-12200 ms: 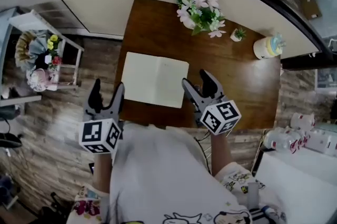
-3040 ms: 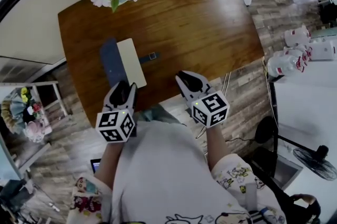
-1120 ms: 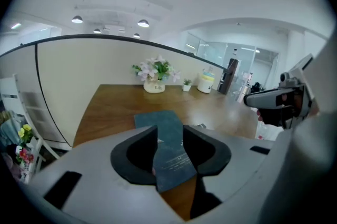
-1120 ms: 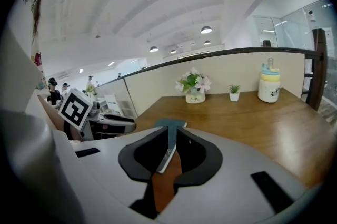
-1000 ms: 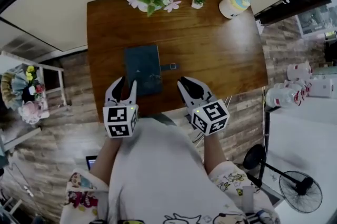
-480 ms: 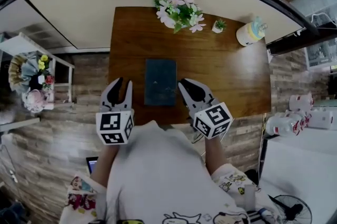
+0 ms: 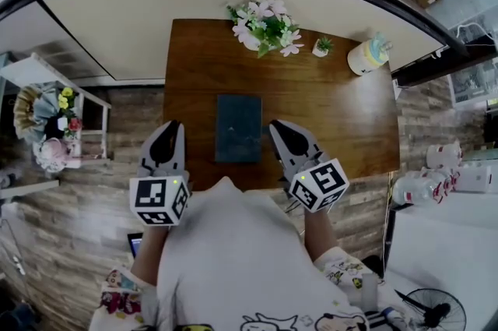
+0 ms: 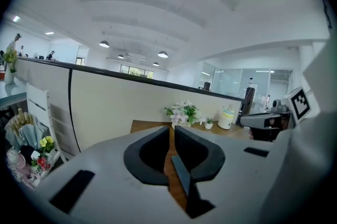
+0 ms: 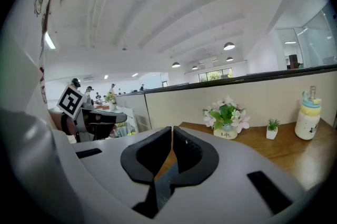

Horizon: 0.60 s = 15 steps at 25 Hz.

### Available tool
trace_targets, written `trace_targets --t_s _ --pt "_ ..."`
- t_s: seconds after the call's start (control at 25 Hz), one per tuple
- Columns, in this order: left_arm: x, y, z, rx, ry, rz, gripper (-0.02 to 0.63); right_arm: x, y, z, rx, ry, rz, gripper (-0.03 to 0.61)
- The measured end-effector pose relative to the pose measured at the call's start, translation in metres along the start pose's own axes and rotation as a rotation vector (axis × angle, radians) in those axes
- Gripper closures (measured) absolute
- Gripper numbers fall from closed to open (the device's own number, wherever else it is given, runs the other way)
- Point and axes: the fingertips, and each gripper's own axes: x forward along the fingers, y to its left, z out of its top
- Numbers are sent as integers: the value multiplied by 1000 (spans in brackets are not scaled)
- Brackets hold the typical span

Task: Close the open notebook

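The notebook (image 7: 238, 128) lies shut, dark cover up, in the lower middle of the head view. It sits squarely on the wooden table (image 7: 334, 115), a little in from the near edge. The left gripper (image 7: 173, 125) is just off its left side and the right gripper (image 7: 274, 125) just off its right, both above the near edge, and neither touches it. Both pairs of jaws have just been closing. In each gripper's own view they now stand together with only a thin slit between the pads and nothing caught in them.

There's plenty of bare wood to the right of the notebook and beyond it, up to the far edge. That edge runs along a cream partition (image 7: 156, 14) curving across the top of the frame.

A pot of pink and white flowers (image 7: 264, 24) stands at the far edge, upper centre. To its right are a small green plant (image 7: 321, 47) and, further right, a pale yellow container (image 7: 366, 57). All three are well apart from the notebook.

Off the table's left edge is open plank floor, then a white rack (image 7: 85, 100) with bouquets (image 7: 47, 127) at mid-left. At the right of the frame, beyond the table, white jugs (image 7: 443, 166) crowd the floor.
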Motion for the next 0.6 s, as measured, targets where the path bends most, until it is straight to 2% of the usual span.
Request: trace_targets --t_s 0.36,0.6 --pt "-10 -7 1 -8 -11 -38 611 -14 1 3 -24 -39 -39 578" --pt "-12 -7 -4 -11 -6 -51 611 -20 -3 2 -1 -55 -71 580"
